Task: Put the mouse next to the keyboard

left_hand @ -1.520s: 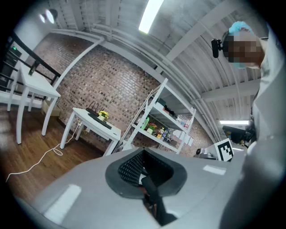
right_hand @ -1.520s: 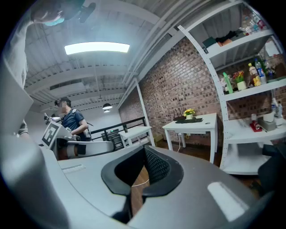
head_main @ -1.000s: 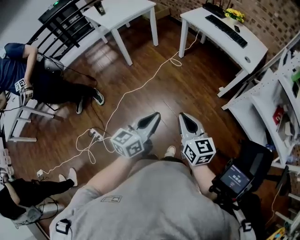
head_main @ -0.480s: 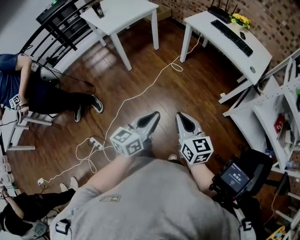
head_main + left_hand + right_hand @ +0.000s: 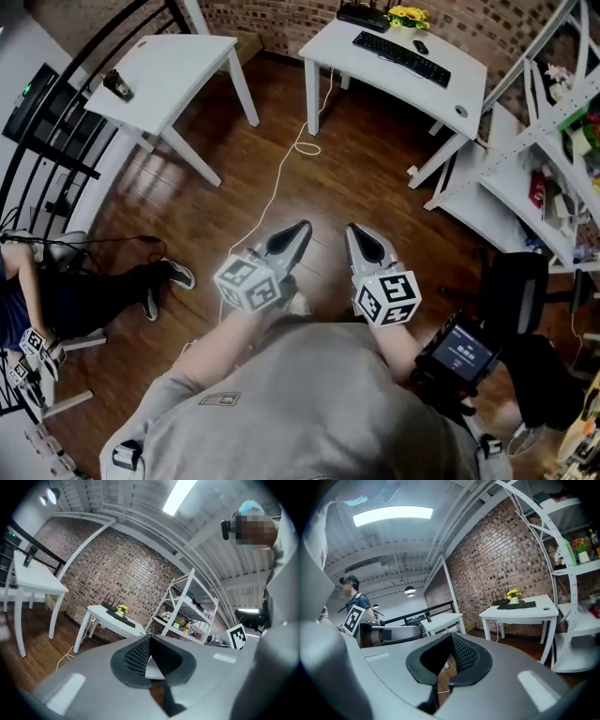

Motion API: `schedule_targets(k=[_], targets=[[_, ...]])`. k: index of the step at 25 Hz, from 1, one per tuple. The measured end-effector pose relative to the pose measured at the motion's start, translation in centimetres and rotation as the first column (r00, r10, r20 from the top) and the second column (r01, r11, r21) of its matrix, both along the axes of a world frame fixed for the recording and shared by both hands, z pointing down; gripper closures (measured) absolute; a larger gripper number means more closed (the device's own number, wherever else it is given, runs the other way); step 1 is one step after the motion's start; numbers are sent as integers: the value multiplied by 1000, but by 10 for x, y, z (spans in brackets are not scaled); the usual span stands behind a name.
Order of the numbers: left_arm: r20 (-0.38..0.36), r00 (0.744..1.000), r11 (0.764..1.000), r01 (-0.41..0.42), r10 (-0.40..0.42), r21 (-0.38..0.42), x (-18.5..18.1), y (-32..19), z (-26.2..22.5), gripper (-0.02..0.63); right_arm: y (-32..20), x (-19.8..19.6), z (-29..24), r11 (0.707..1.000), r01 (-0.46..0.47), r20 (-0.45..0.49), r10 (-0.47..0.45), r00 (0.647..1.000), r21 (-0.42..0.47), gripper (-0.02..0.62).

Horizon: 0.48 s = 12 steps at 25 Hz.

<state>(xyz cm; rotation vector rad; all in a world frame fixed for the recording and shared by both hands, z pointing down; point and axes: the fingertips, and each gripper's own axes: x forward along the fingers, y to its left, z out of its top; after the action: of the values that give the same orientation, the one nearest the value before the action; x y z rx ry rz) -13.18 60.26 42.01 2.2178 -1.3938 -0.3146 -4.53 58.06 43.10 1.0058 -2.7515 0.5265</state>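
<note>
The mouse lies on the far white desk, close to the far edge of the black keyboard and near a pot of yellow flowers. A black router sits at the desk's far left corner against the brick wall. Neither tool is anywhere near the mouse. Both are held over the dark wooden floor, well short of the desk.

The left gripper has its jaws pressed together at the tips, and its own view shows nothing between the pads. The right gripper, just beside it, is closed the same way and is also empty. Both point towards the desk.

A white cable trails across the floor from the desk's left legs towards the person. A second white table stands to the far left with a small dark object on it. White shelving crowded with small items fills the right side. At the near left, another person's legs stretch out over the floor.
</note>
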Motion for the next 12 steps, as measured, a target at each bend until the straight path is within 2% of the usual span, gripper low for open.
schedule_targets(k=[5,12], targets=[[-6,997,997,-72,72,6,-7,-27,5,606,-22,-5,1,997,-79,-12,79,997,10,584],[0,991,991,-134,134,0,18,-89,10,606,-78,15,4,990,-137,0,137,991,13,584]])
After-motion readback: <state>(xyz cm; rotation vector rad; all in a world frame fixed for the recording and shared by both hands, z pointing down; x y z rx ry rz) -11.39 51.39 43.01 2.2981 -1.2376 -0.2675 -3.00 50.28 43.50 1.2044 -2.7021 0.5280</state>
